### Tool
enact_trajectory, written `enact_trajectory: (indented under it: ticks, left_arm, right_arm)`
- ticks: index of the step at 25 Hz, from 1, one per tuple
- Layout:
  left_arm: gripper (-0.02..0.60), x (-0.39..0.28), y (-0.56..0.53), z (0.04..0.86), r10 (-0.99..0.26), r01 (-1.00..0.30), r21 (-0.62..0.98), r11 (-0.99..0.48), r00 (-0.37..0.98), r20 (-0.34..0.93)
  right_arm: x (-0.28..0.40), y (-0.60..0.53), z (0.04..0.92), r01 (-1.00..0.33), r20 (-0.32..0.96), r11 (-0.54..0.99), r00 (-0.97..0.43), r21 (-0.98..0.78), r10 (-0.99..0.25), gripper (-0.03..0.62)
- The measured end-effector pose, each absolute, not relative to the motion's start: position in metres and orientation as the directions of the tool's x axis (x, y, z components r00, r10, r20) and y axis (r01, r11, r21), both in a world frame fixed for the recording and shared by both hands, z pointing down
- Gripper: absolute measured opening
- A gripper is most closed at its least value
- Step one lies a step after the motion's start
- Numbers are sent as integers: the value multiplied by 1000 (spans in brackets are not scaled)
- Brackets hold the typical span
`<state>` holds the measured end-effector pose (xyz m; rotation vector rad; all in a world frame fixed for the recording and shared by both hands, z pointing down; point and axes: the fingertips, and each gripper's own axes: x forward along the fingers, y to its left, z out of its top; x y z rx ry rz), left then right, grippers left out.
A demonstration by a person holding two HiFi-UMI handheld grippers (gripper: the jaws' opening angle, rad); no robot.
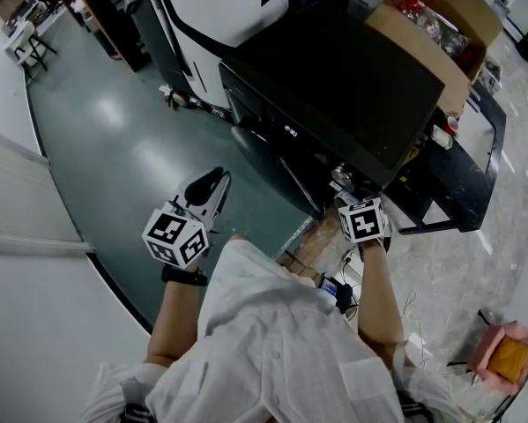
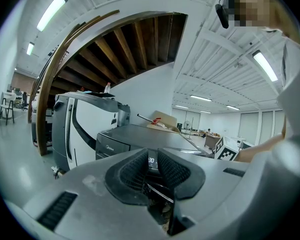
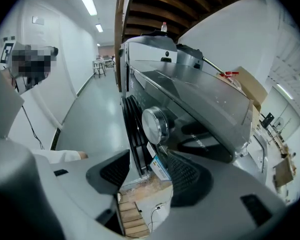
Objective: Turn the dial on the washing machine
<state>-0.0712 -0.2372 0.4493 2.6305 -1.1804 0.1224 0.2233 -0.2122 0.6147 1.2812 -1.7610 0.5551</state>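
Note:
The black washing machine [image 1: 334,86] stands in front of me, and its silver dial [image 1: 343,177] sits at the right end of the front panel. In the right gripper view the dial [image 3: 157,125] is just ahead of my right gripper [image 3: 147,166], which is open with nothing between its fingers. From above, the right gripper [image 1: 350,199] hangs close below the dial. My left gripper [image 1: 209,186] hovers over the green floor left of the machine's door [image 1: 264,152]. It looks shut and empty [image 2: 152,166], aimed at the machine [image 2: 134,136] from a distance.
A cardboard box [image 1: 440,25] stands behind the machine at its right end, and a large white machine [image 1: 219,7] stands to its left. A black frame [image 1: 457,174] lies to the right. The washing machine stands on a wooden pallet [image 3: 132,216]. A pink box [image 1: 506,351] sits on the floor.

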Motion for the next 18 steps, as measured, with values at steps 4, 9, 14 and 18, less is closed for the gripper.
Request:
enact_trajectory:
  ticks: [4, 9, 14, 18]
  left_arm:
    - [60, -64, -235, 446, -714, -734, 192, -651, 678, 175]
    - [60, -55, -234, 443, -703, -723, 184, -666, 691, 168]
    - [60, -53, -234, 441, -702, -721, 177, -670, 692, 168]
    - [60, -54, -234, 440, -702, -723, 174, -668, 690, 175]
  right_arm:
    - [224, -215, 590, -924, 769, 354, -122, 143, -627, 234]
    - [212, -223, 576, -913, 732, 381, -162, 143, -662, 229]
    - [202, -228, 582, -890, 746, 426, -172, 161, -643, 229]
    - [203, -230, 589, -881, 765, 434, -147, 187, -627, 230]
